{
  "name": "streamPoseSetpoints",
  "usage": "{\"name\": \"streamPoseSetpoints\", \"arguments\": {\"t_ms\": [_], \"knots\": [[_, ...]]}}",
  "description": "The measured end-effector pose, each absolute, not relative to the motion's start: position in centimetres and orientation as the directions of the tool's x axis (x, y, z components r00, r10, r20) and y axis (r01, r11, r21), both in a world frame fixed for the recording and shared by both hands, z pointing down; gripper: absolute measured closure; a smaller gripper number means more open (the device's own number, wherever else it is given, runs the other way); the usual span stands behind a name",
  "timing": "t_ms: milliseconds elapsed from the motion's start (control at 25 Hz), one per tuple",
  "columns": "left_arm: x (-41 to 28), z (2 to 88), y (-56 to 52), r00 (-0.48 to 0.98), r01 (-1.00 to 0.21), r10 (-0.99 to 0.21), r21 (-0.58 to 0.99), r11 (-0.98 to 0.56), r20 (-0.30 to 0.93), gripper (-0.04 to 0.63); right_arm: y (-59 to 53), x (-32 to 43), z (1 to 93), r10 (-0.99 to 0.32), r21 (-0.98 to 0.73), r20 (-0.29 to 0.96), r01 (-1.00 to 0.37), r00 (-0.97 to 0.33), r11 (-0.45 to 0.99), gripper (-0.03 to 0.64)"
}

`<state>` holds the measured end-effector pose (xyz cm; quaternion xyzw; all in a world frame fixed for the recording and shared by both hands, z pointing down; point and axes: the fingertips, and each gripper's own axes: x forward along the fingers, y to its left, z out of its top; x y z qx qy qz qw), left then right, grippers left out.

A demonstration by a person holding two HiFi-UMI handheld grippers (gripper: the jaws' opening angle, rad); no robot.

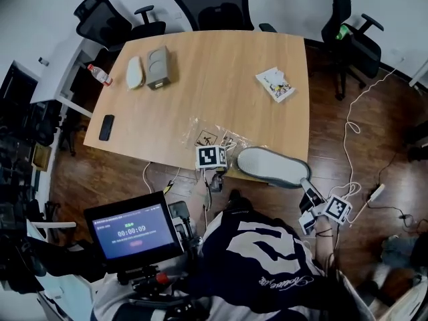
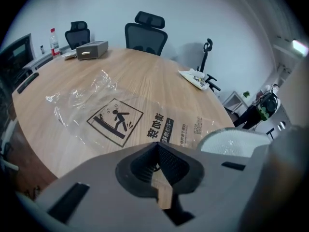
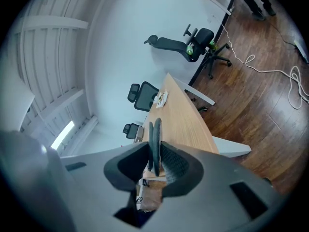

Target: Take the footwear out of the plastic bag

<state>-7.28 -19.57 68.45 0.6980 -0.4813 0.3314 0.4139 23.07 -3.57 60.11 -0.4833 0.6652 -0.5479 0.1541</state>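
A clear plastic bag (image 1: pixel 212 138) with a printed warning sign lies crumpled near the table's front edge, and shows wide in the left gripper view (image 2: pixel 116 120). My left gripper (image 1: pixel 214 150) (image 2: pixel 157 152) is shut on the bag's near edge. A grey slipper with a white sole (image 1: pixel 271 166) hangs outside the bag, just past the table's front edge at the right. My right gripper (image 1: pixel 305 182) (image 3: pixel 154 152) is shut on its end; in the right gripper view the slipper (image 3: pixel 155 138) stands edge-on between the pads. The white sole (image 2: pixel 235 141) also shows beside the left gripper.
On the wooden table (image 1: pixel 221 65): a second slipper (image 1: pixel 135 72) and a grey box (image 1: pixel 158 66) far left, a black phone (image 1: pixel 106 127), a printed packet (image 1: pixel 275 84). A bottle (image 1: pixel 99 74) lies on a side desk. Office chairs (image 1: pixel 214 5) ring the table. A timer screen (image 1: pixel 137 231) sits near me; cables (image 1: pixel 358 126) cross the floor.
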Motion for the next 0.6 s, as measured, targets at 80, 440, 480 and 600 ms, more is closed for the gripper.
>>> {"name": "streamPoseSetpoints", "arguments": {"t_ms": [80,440,480,600], "knots": [[-7.6,68.0,-20.0,0.296,-0.955,-0.432,0.257,-0.148,0.852,0.594,-3.2,24.1,60.4,-0.814,-0.883,0.319,-0.464,-0.486,-0.069,0.538],[-6.9,61.3,-17.8,0.311,-0.924,-0.628,0.382,-0.023,0.713,0.594,-4.1,27.0,56.2,-0.837,-0.914,0.107,-0.385,-0.537,0.130,0.541],[-6.1,61.0,-16.8,0.327,-0.916,-0.631,0.400,-0.028,0.703,0.594,-4.2,27.1,55.9,-0.834,-0.913,0.093,-0.380,-0.543,0.146,0.541],[-3.3,60.6,-13.3,0.381,-0.888,-0.627,0.457,-0.045,0.679,0.594,-4.2,27.3,55.2,-0.827,-0.912,0.072,-0.372,-0.558,0.172,0.541]]}}
